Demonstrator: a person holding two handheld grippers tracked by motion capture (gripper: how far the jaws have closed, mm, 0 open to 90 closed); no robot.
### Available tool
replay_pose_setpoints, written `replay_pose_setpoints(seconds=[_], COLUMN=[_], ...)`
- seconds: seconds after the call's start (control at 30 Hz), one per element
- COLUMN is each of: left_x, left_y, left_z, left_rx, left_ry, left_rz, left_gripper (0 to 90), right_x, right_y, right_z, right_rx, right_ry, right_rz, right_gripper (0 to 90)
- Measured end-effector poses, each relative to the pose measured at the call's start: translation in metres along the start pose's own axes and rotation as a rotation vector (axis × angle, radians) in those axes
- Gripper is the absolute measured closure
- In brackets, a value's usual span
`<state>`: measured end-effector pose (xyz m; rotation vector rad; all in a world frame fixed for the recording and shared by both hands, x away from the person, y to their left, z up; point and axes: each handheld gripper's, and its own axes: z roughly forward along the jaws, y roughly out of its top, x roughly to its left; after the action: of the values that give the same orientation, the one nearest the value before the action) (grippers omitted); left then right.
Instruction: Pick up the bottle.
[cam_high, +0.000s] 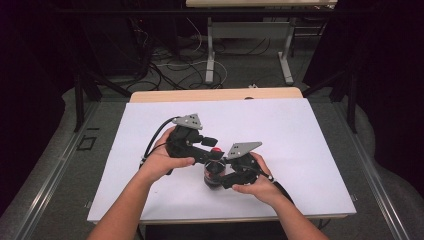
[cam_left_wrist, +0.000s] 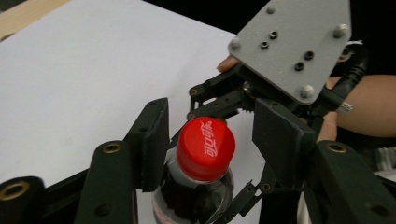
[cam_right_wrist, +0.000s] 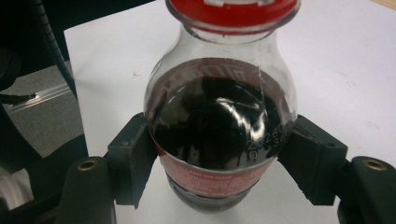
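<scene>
A small cola bottle (cam_high: 214, 175) with dark drink and a red cap (cam_high: 216, 150) stands upright on the white table top (cam_high: 300, 140), near the front middle. My right gripper (cam_right_wrist: 224, 158) is shut on the bottle's body (cam_right_wrist: 219, 121), one pad pressed against each side at the label. My left gripper (cam_left_wrist: 217, 140) reaches in from the left at cap height. Its jaws stand on either side of the red cap (cam_left_wrist: 205, 148), open, with a small gap on each side. The right gripper's grey plate (cam_left_wrist: 292, 46) sits just beyond the cap in the left gripper view.
The white top covers a wooden table whose far edge (cam_high: 215, 94) shows at the back. Beyond it are floor cables (cam_high: 170, 70) and another table's metal legs (cam_high: 210, 50). Bare white surface spreads left, right and behind the bottle.
</scene>
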<state>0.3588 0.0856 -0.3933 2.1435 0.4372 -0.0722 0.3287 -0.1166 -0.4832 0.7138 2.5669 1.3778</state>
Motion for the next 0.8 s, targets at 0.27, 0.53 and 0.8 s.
replay_pose_setpoints(seconds=[0.27,0.53,0.8], left_x=[0.003,0.005,-0.001], left_y=[0.0,-0.005,-0.005], left_z=[0.006,0.013,0.013], left_rx=[0.019,0.041,0.032], left_ry=[-0.03,-0.048,0.027], left_rz=[0.017,0.03,0.027], left_gripper=[51.5,60.6,61.6], right_x=[0.002,0.005,0.005], right_y=[0.0,0.001,0.0], right_z=[0.0,0.002,0.003], right_rx=[0.01,0.022,0.012], right_ry=[0.026,0.05,0.022], right_rz=[-0.017,-0.03,-0.021], right_gripper=[31.3,31.3,31.3])
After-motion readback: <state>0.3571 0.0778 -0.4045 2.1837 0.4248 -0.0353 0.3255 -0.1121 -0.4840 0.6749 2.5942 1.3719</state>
